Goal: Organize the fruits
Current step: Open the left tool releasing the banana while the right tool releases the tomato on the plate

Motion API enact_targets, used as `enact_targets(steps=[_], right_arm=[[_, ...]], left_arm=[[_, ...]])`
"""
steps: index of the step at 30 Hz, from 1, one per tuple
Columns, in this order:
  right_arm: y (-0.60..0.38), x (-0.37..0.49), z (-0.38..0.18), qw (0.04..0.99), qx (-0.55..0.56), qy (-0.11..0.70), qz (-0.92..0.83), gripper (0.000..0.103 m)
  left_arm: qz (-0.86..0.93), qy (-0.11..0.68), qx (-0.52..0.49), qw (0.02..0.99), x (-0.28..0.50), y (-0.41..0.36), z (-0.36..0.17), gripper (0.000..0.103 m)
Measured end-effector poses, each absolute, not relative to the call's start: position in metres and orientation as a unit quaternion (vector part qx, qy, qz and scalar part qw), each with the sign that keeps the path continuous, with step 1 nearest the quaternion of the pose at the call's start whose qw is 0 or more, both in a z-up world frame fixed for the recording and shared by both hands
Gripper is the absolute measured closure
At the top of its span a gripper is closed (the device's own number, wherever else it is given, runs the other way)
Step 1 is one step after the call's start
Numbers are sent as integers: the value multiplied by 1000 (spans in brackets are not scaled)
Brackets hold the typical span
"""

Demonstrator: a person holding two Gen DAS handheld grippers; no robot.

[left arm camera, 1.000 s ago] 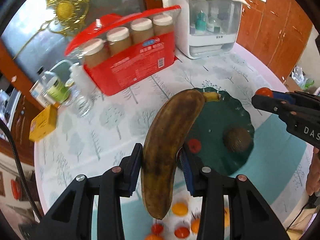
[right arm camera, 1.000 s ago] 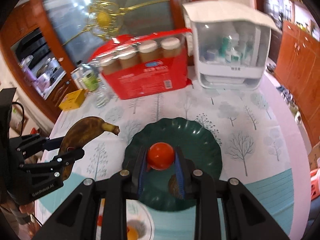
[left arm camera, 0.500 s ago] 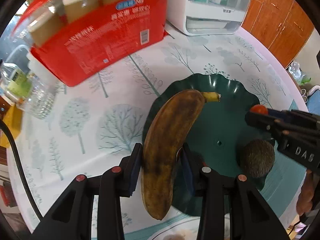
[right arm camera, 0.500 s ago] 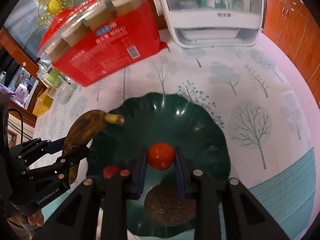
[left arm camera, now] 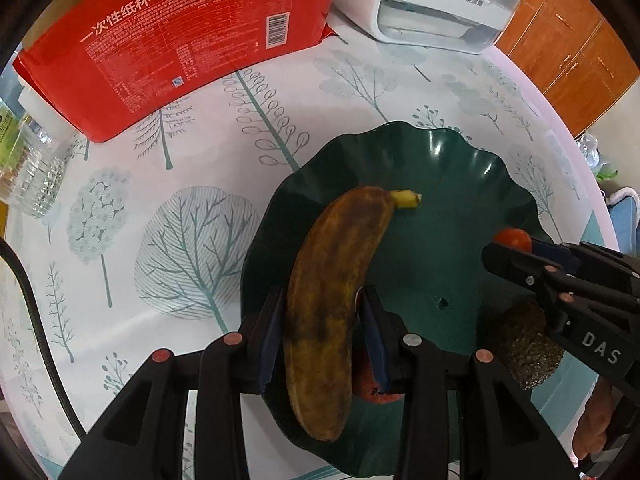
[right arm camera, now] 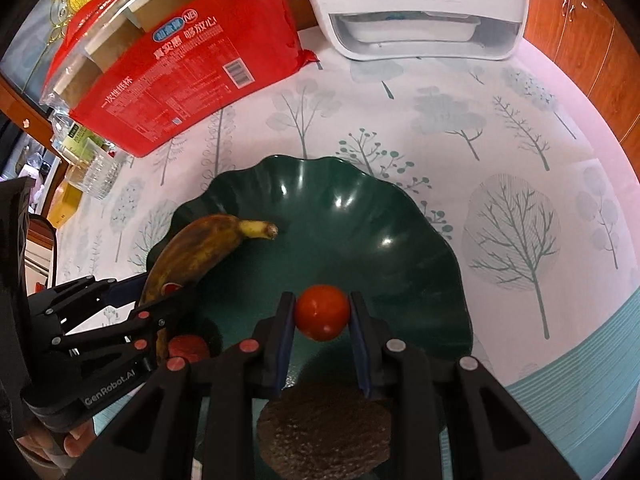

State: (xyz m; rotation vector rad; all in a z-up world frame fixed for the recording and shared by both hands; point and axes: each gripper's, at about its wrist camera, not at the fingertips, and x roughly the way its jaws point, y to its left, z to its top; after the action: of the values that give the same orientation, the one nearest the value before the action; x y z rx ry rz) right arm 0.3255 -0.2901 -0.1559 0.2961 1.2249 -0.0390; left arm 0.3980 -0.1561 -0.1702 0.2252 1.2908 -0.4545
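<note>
Left wrist view: left tool (left arm camera: pixel 322 320) clamped on brown banana (left arm camera: pixel 336 300), stem end over the green plate (left arm camera: pixel 472 168); small red fruit (left arm camera: pixel 370 390) half hidden under the pads. Right wrist view adds what the left barely shows: right tool (right arm camera: pixel 322 314) gripping a red tomato (right arm camera: pixel 322 312) above plate centre, rough brown fruit (right arm camera: pixel 324 428) on the plate's near edge. Both tools pitched steeply down at the plate on the tree-print bench (right arm camera: pixel 500 128).
</note>
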Motion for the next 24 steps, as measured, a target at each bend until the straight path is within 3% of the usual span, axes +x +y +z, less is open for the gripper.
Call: enact_targets(steps=[5, 7, 11, 16, 24], right_arm=[[-290, 327, -162, 798, 139, 587, -17, 71], [-290, 326, -163, 796, 138, 589, -17, 66], [-290, 325, -158, 798, 137, 587, -16, 59], [-288, 320, -149, 801, 139, 582, -13, 58], [-279, 310, -129, 811, 127, 571, -3, 58]], left_arm=[[-207, 583, 105, 778, 395, -155, -163, 64], [-204, 578, 106, 783, 394, -154, -158, 49], [-200, 565, 119, 792, 387, -154, -147, 44], [-195, 555, 124, 799, 378, -148, -134, 32], [-187, 546, 126, 807, 356, -134, -113, 28]])
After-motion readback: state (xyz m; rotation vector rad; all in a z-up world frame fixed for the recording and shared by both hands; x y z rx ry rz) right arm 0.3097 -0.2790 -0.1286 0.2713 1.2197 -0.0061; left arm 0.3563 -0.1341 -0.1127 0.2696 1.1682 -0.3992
